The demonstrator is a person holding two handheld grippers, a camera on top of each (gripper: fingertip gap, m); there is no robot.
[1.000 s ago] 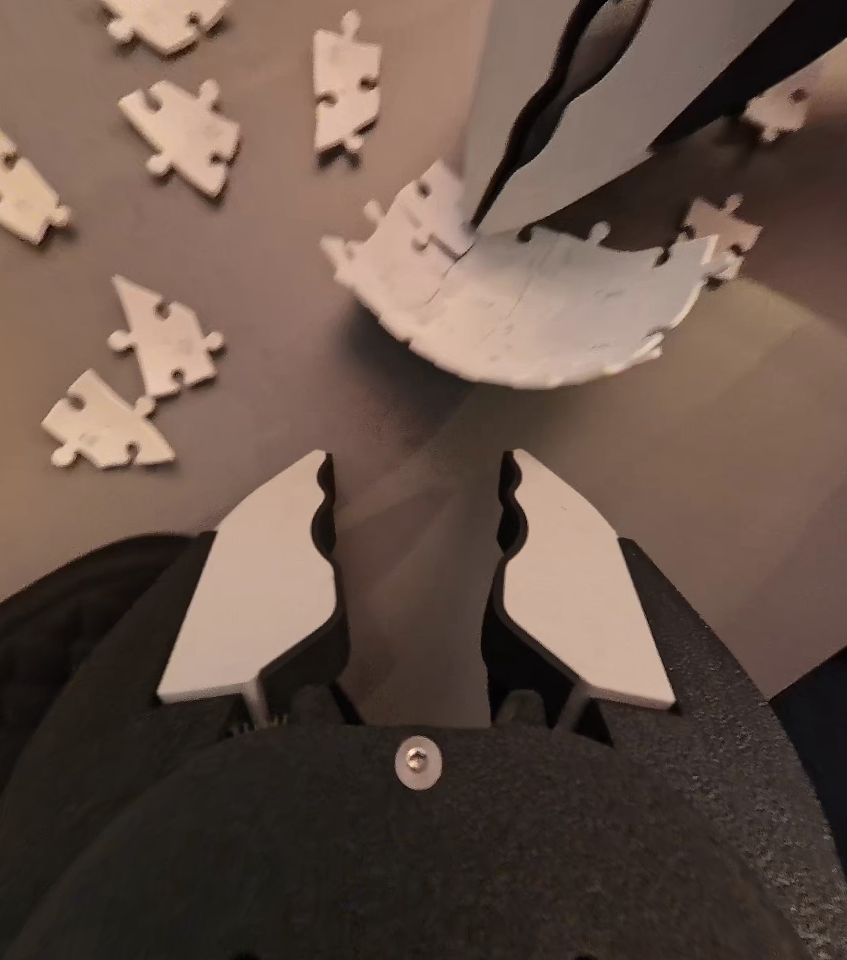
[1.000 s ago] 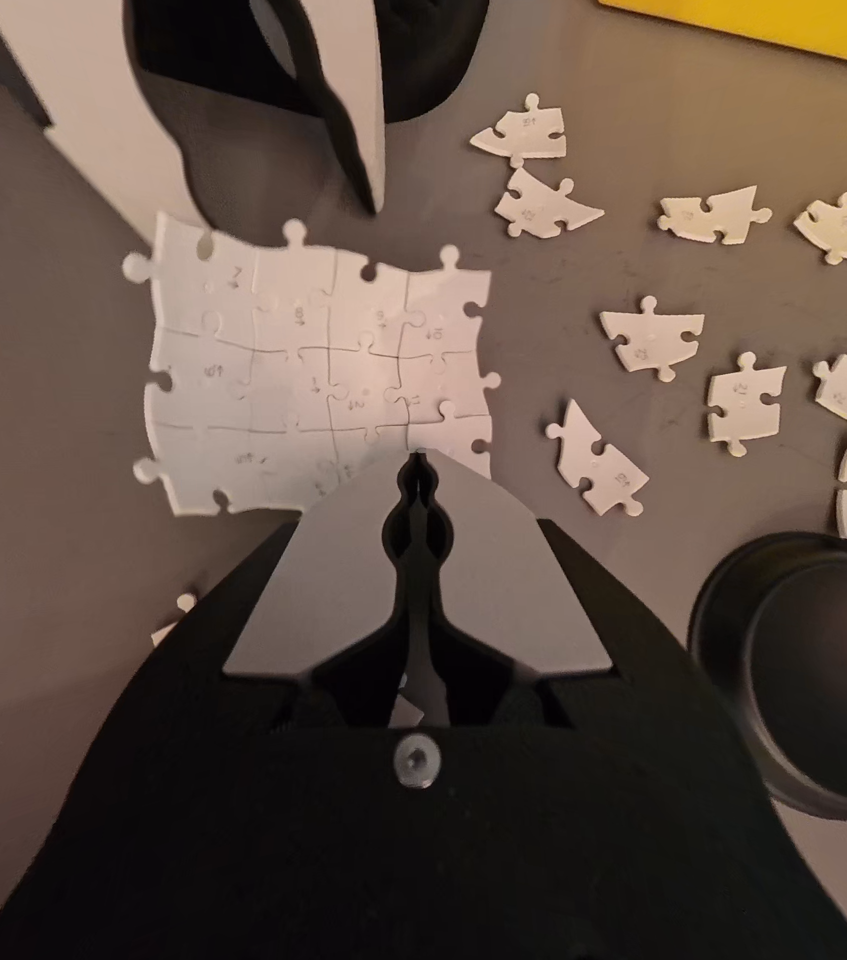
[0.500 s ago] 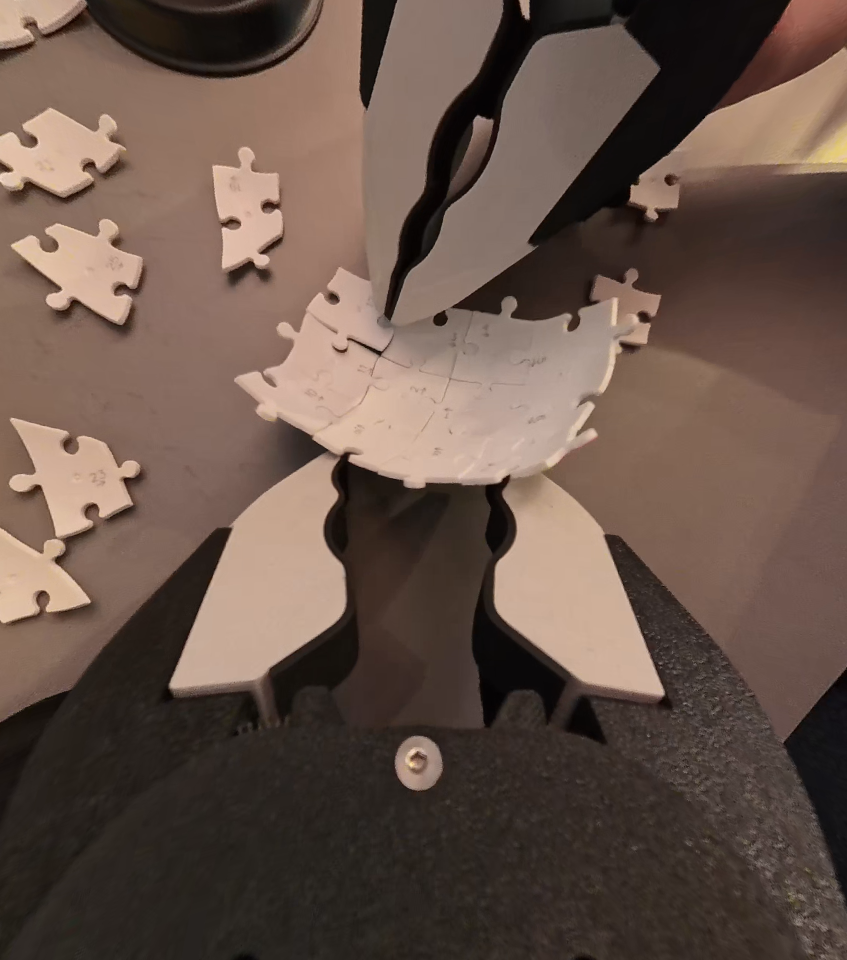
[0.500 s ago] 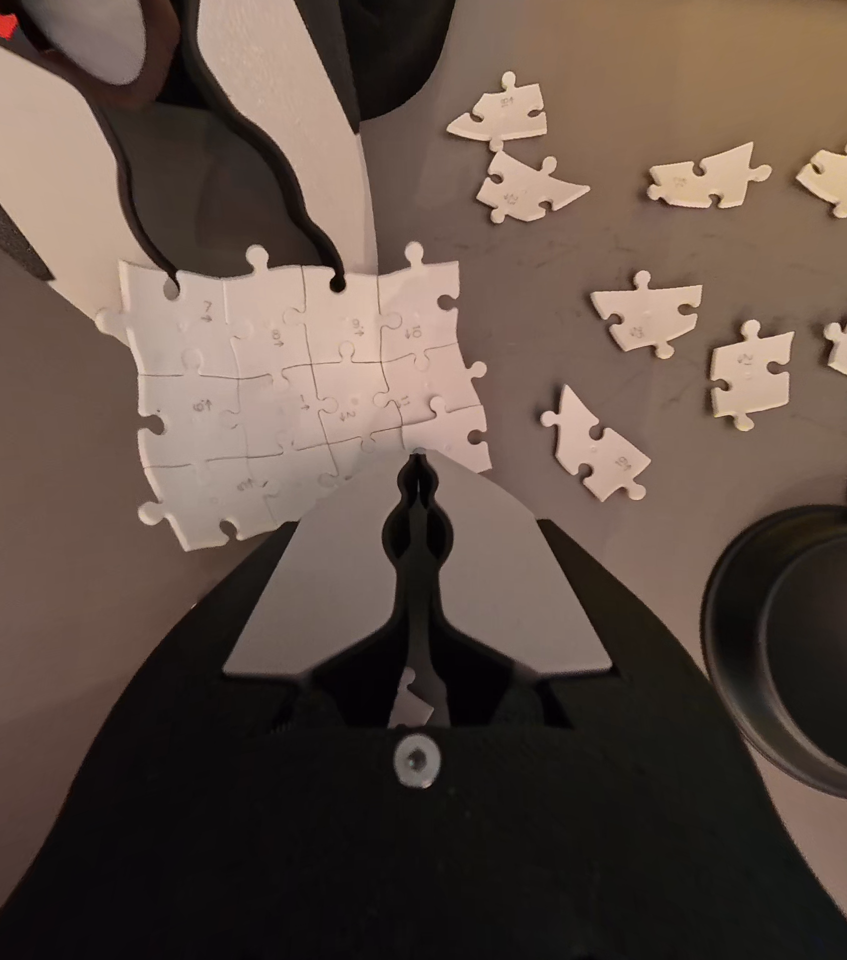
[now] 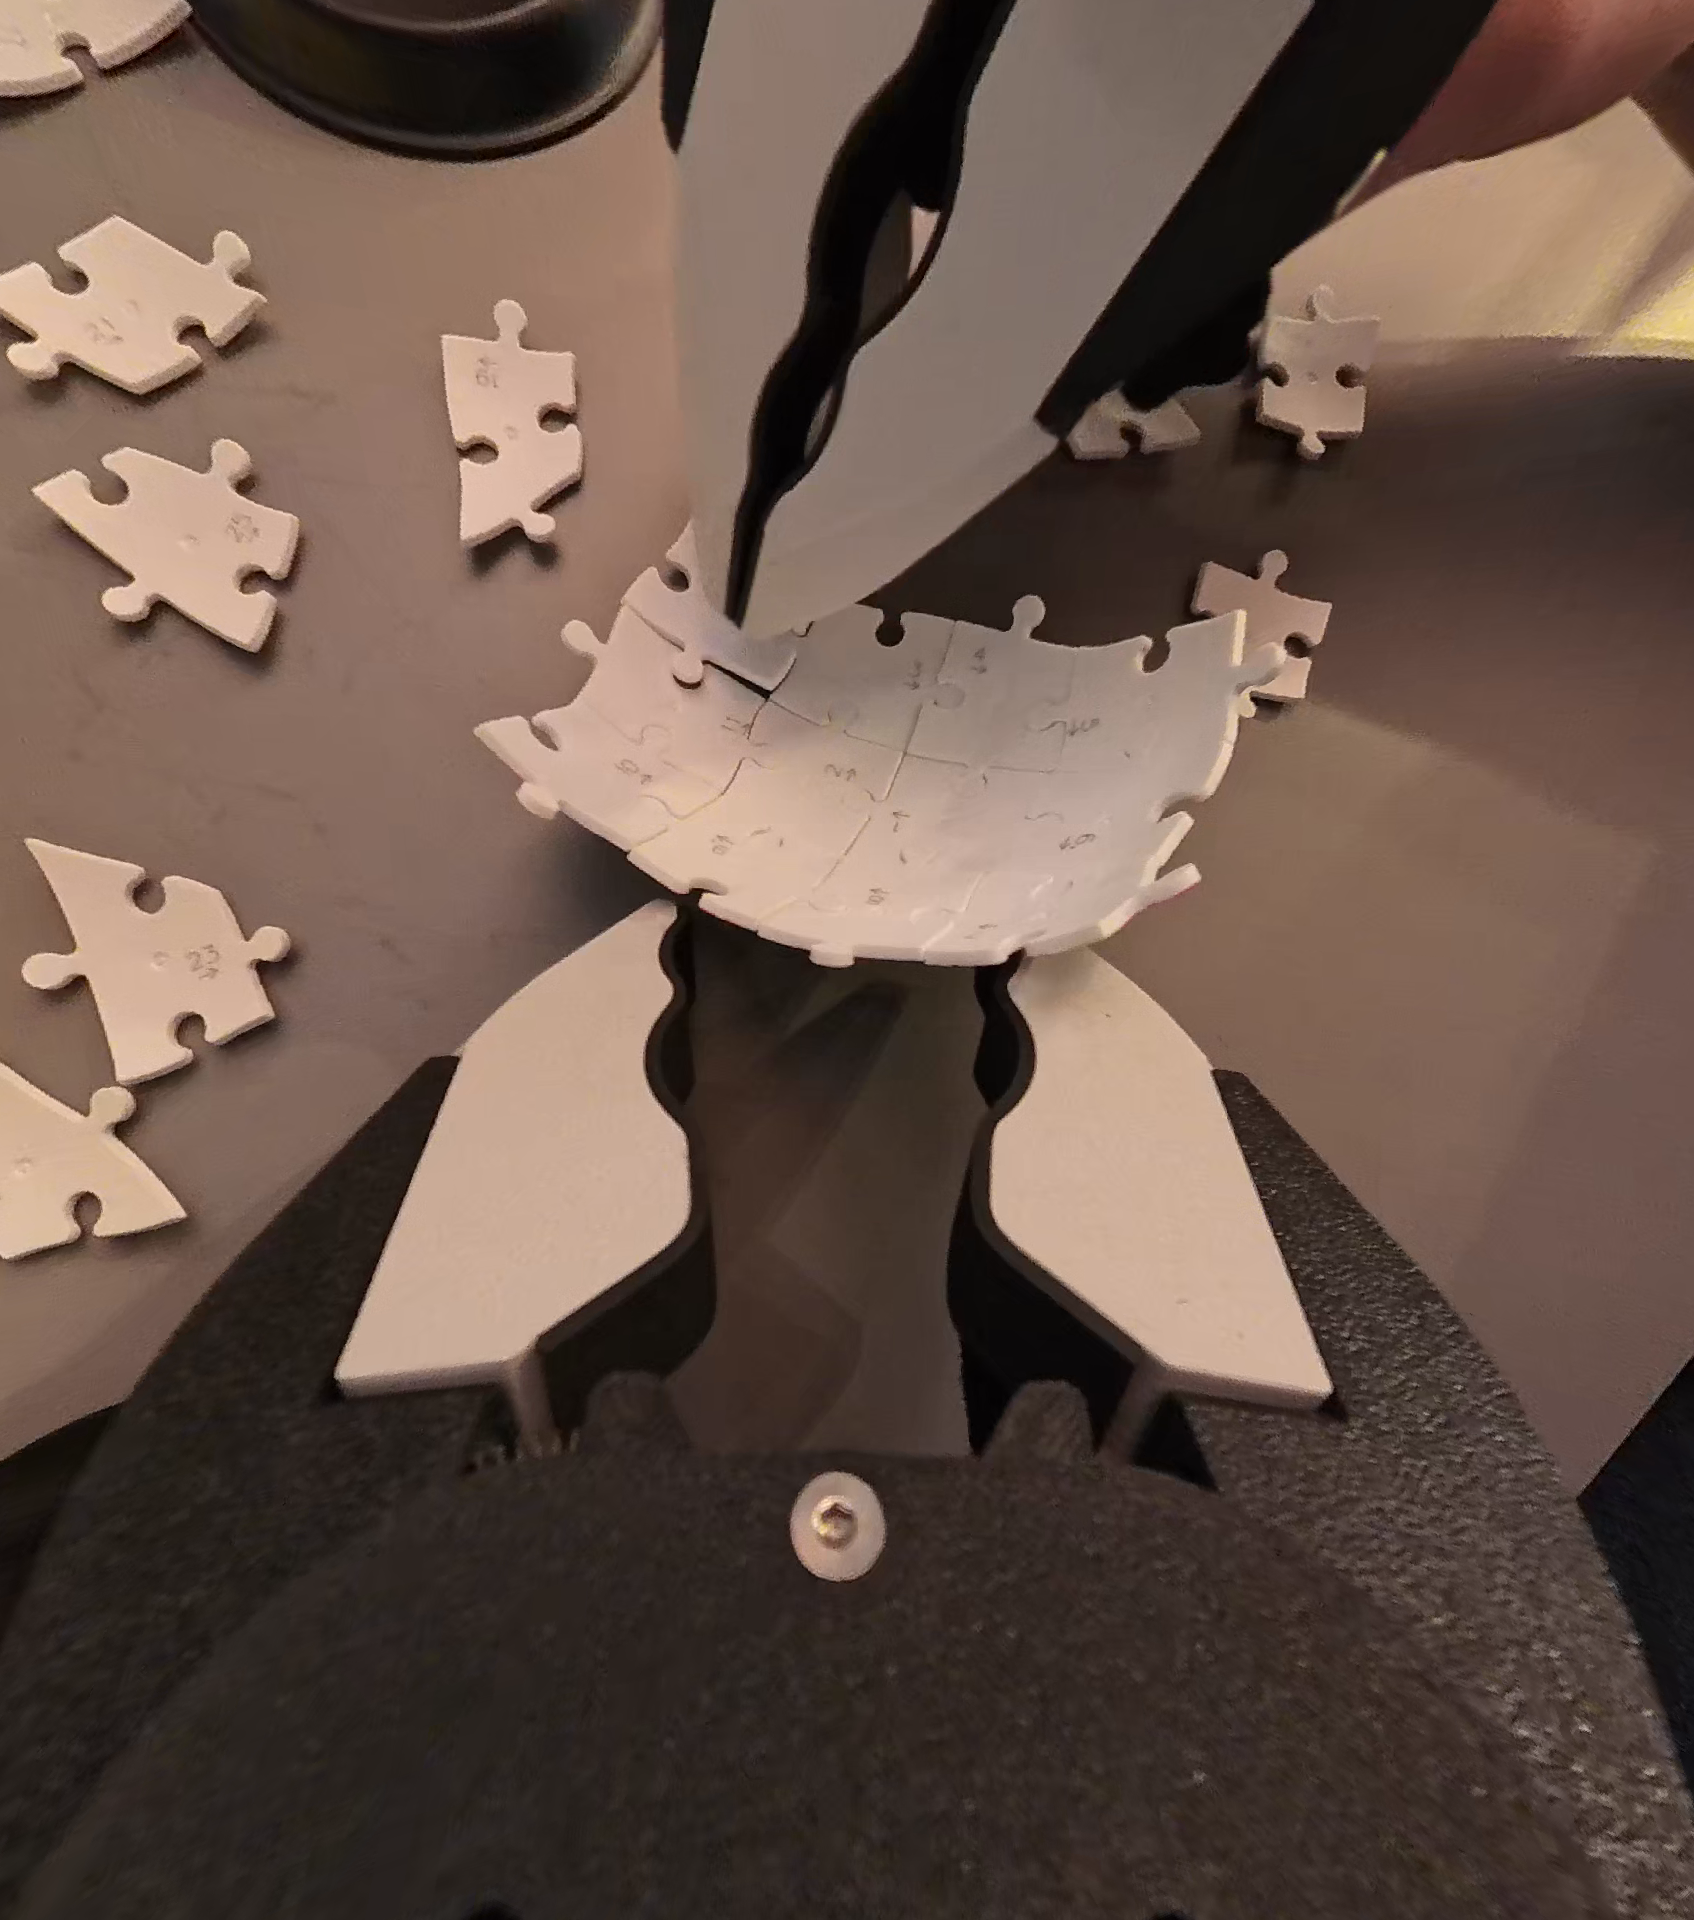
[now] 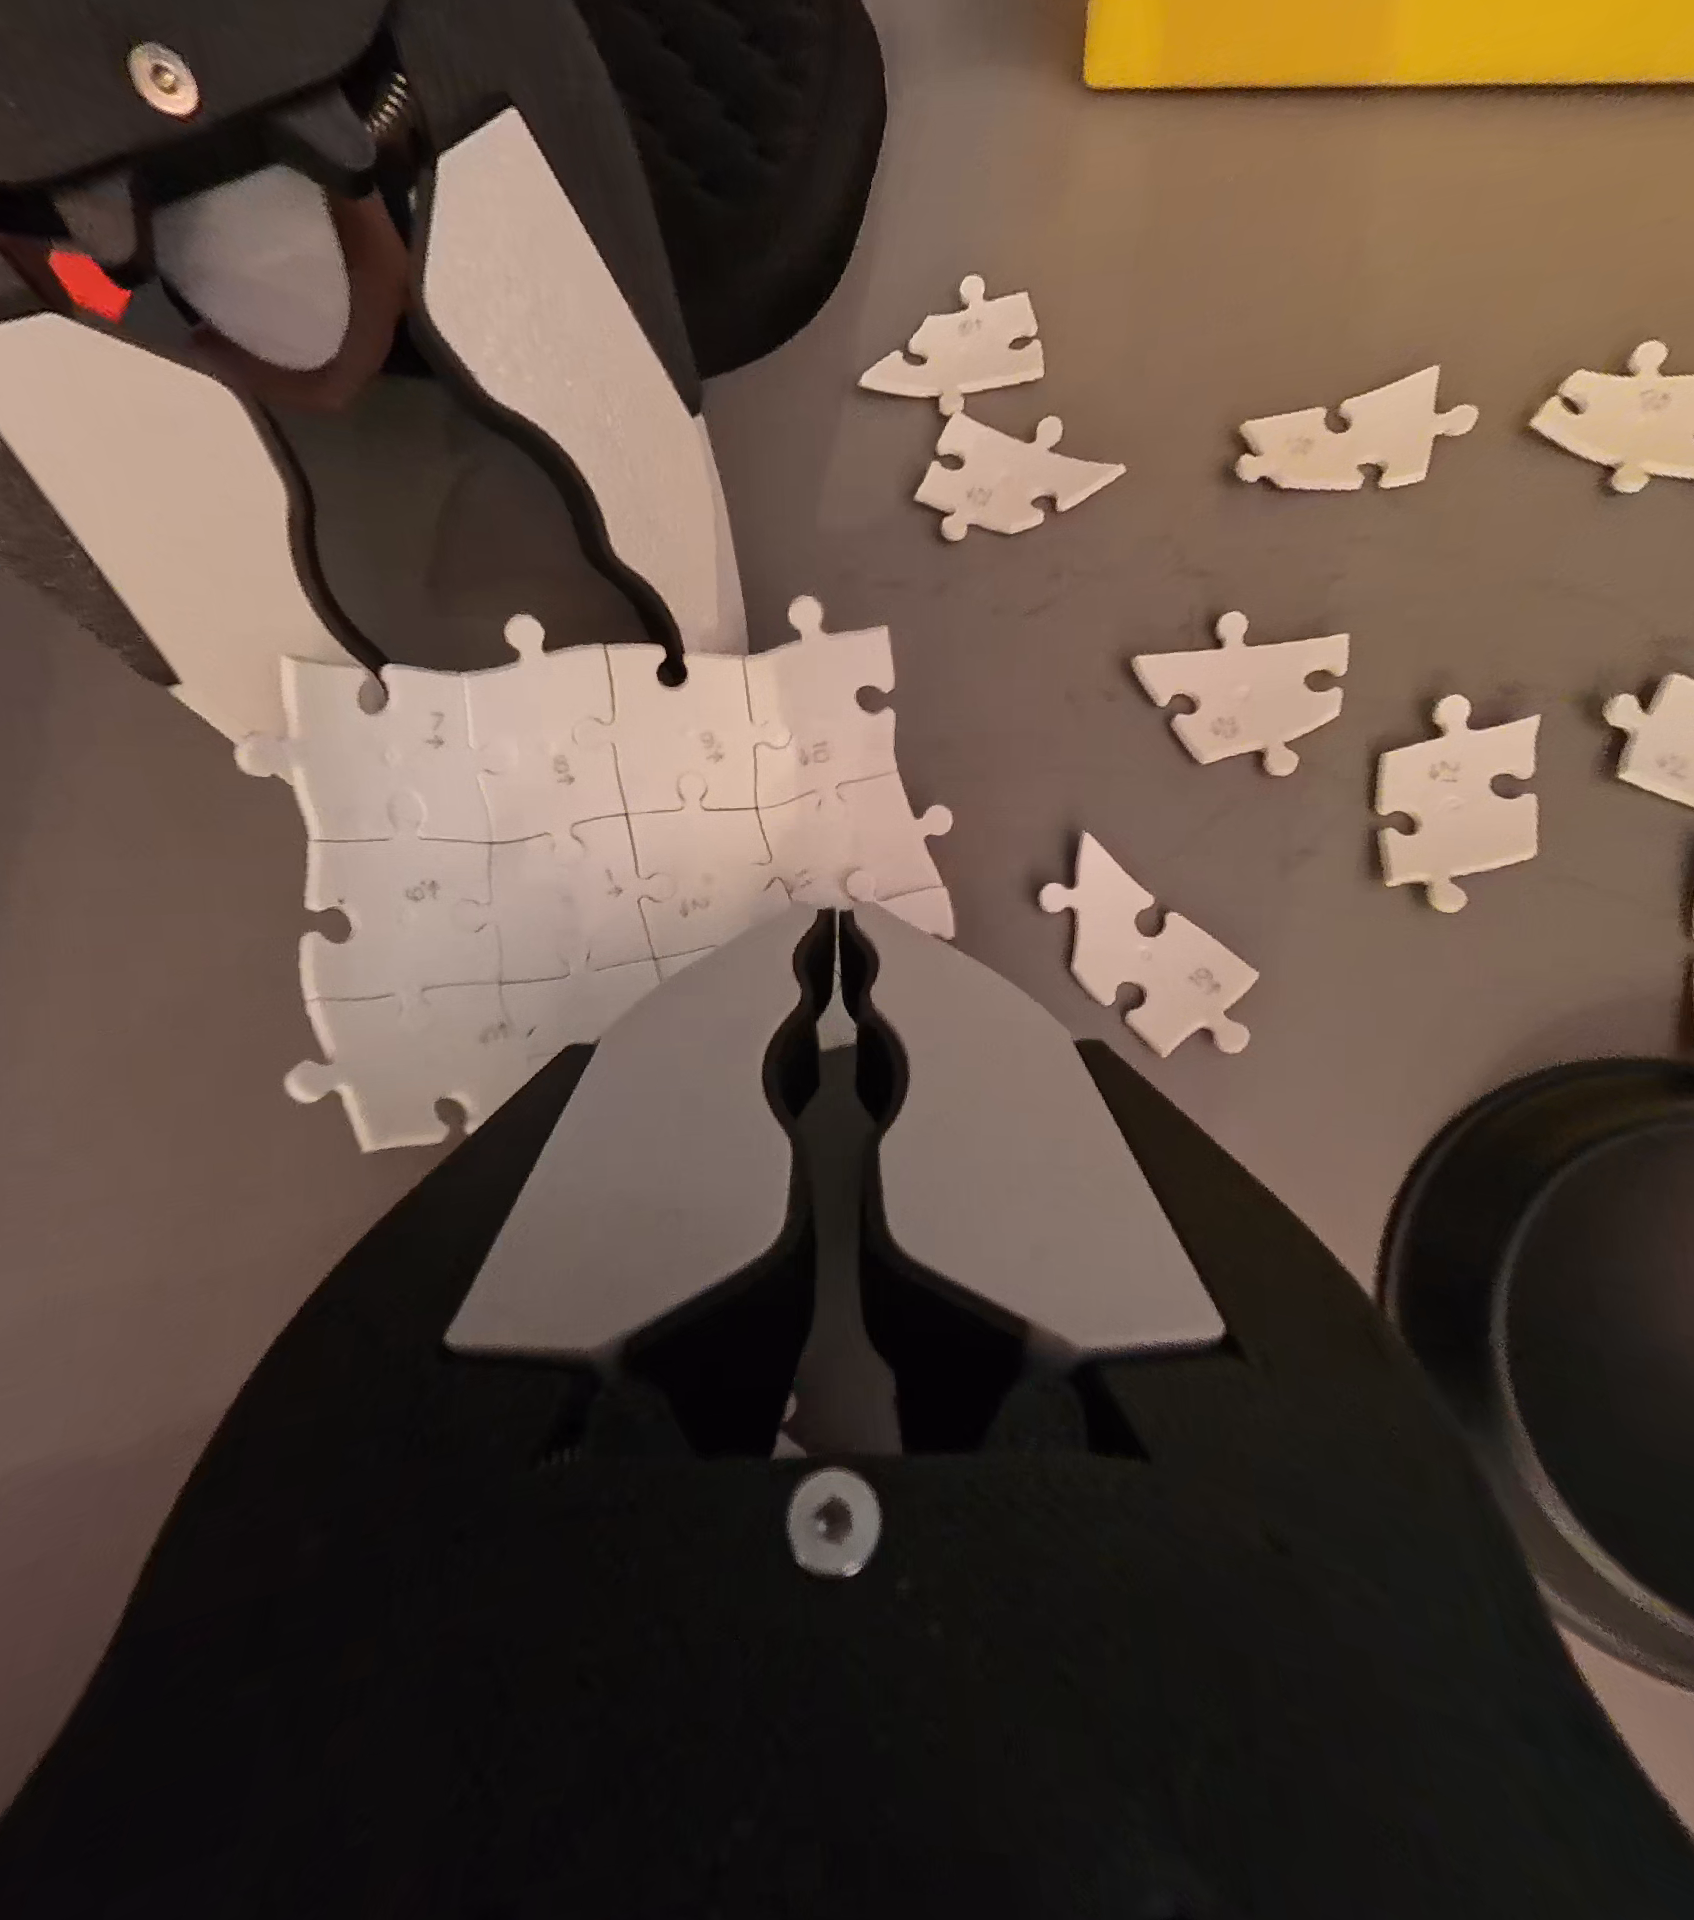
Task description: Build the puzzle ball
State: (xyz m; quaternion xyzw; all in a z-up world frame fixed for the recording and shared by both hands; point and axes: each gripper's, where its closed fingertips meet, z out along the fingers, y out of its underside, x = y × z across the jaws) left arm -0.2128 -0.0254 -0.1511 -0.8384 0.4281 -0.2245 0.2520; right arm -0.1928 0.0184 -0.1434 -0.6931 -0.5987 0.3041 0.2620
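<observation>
The puzzle ball is only partly built. A curved white shell (image 5: 905, 790) of joined pieces sits on the grey table (image 5: 1445, 935), shaped like a shallow bowl. It looks like about a dozen pieces are locked together, so this is a small part of a ball, not even half. Many loose pieces (image 6: 1238, 696) lie flat on the table to one side, well apart from the shell, and a few more pieces (image 5: 1310, 364) lie on its other side. All of these have yet to go on. The right gripper (image 6: 835, 925) has its jaws pressed together on the edge of the shell, at a corner piece (image 5: 718, 634) that sits a little raised with a thin gap beside it. That piece looks not fully snapped in. The left gripper (image 5: 827, 961) has its jaws wide apart, with nothing between them, and its tips sit right at the near rim of the shell, one on each side, touching it or nearly so. It seems set to steady the shell. A black round tub (image 6: 1632, 1382) stands near the loose pieces, and a yellow thing (image 6: 1445, 42) lies at the far edge. Most of the work is left.
</observation>
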